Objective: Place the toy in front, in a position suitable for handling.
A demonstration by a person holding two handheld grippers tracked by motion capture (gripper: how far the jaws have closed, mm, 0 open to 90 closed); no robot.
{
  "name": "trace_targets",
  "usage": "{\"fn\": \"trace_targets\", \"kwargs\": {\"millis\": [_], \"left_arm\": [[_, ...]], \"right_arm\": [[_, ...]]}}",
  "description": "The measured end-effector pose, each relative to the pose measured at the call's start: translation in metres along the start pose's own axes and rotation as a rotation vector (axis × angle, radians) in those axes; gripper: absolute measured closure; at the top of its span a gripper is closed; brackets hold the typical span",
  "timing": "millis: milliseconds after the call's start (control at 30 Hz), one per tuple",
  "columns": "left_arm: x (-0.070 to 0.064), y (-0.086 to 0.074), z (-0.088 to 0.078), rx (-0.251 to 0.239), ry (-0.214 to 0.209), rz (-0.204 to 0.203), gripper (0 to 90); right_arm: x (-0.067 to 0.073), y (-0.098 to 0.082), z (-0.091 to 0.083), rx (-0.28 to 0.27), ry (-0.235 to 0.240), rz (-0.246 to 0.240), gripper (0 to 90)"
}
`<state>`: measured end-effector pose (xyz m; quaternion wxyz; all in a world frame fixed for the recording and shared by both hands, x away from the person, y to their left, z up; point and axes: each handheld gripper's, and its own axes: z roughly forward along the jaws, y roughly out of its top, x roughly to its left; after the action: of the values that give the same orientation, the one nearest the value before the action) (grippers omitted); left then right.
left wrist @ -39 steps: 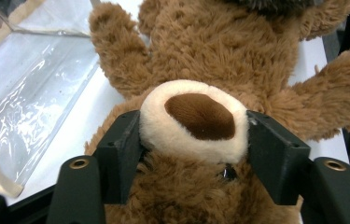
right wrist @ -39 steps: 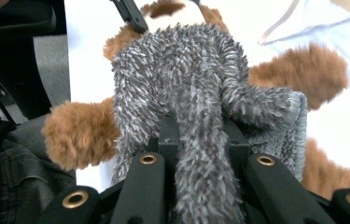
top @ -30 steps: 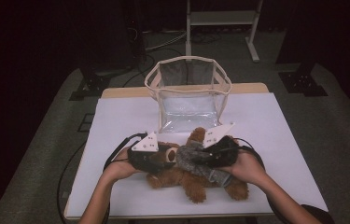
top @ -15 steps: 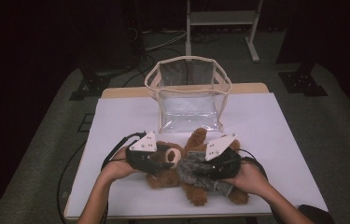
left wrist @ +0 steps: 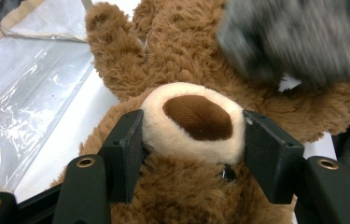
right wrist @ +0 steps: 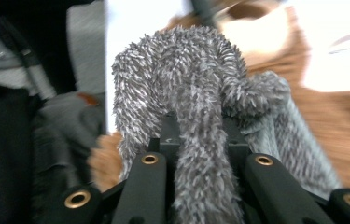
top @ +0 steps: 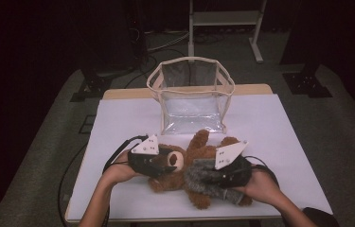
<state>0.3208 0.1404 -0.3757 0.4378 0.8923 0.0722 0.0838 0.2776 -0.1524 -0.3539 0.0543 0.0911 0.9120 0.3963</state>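
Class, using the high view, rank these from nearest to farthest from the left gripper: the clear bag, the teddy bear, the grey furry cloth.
1. Teddy bear: its snout sits between the left gripper jaws.
2. Grey furry cloth: over the bear's body, toward the right.
3. Clear bag: behind, toward the table's far edge.

The high view is dim around its border: from 9 through 12 to 3 o'clock the room falls into near-black, while the white desk (top: 279, 123) at centre is evenly lit from above, casting only faint, soft shadows. Slight glare sits on the clear plastic bag (top: 191, 101). The left gripper view is bright and sharp at centre, but the grey fabric (left wrist: 303, 37) at 1 o'clock is smeared. The right gripper view is blurred, with overexposure at 2 o'clock.
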Motion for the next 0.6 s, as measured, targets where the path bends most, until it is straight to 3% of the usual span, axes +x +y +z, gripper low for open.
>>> {"fn": "trace_targets", "kwargs": {"millis": [67,167,233,267,333,400,467,600], "left_arm": [[-0.001,0.000,0.000,0.009,-0.008,0.010,40.5],[-0.002,0.000,0.000,0.012,-0.015,0.014,40.2],[-0.002,0.000,0.000,0.009,-0.017,0.010,39.9],[-0.002,0.000,0.000,0.007,-0.018,0.008,39.9],[-0.002,0.001,-0.002,0.012,-0.019,0.012,39.2],[-0.002,0.004,-0.005,0.008,-0.026,0.018,39.1],[-0.003,0.006,-0.008,-0.004,-0.034,0.020,39.3],[-0.005,0.012,-0.016,-0.054,-0.019,0.023,39.0]], "right_arm": [[-0.013,0.002,-0.018,-0.040,-0.060,0.024,75.5],[-0.024,0.002,-0.029,-0.052,-0.100,0.043,75.4],[-0.043,-0.003,-0.036,-0.063,-0.129,0.085,75.3],[-0.043,-0.003,-0.036,-0.063,-0.129,0.085,75.3],[-0.052,-0.014,-0.029,-0.035,-0.106,0.132,75.3],[-0.052,-0.019,-0.023,-0.024,-0.084,0.137,75.2],[-0.047,-0.027,-0.014,-0.031,-0.057,0.153,75.2],[-0.037,-0.036,-0.016,-0.066,-0.031,0.157,75.2]]}}
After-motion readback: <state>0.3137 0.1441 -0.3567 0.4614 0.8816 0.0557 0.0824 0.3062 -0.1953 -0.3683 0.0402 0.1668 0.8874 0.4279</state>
